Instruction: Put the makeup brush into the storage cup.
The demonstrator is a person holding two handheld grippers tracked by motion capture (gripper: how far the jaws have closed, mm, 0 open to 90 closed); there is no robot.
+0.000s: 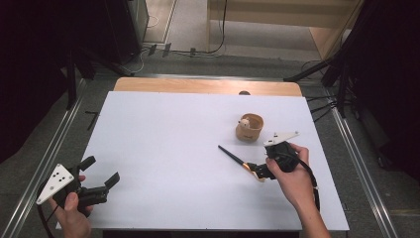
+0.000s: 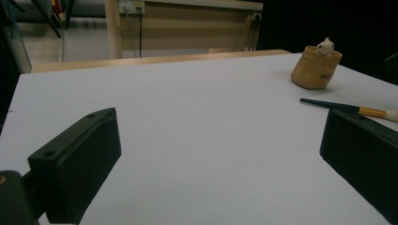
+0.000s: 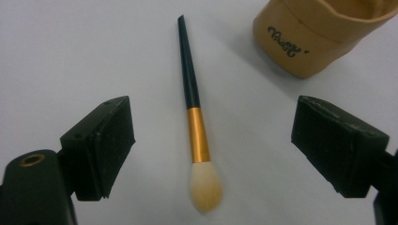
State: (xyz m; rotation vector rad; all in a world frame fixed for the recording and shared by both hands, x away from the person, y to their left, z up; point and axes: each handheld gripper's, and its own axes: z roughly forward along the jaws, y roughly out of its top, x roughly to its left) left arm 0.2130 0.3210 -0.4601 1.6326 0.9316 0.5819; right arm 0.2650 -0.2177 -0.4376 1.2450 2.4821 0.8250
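Note:
A makeup brush (image 1: 236,158) with a black handle, gold ferrule and pale bristles lies flat on the white table (image 1: 168,148). My right gripper (image 1: 258,171) hovers over its bristle end, open. In the right gripper view the brush (image 3: 193,112) lies lengthwise between the wide-apart jaws of that gripper (image 3: 216,119), touching neither. Just beyond the brush stands a tan cup (image 1: 249,128) holding a small white figure (image 2: 325,46). My left gripper (image 1: 102,171) is held near the table's front left corner, open and empty, and looks across the table toward the cup (image 2: 317,69) and brush (image 2: 349,108).
A wooden strip (image 1: 208,86) runs along the table's far edge. Metal rails (image 1: 54,148) flank both sides, and dark stands and cables sit on the floor behind. The cup (image 3: 319,33) stands close to my right gripper's right jaw.

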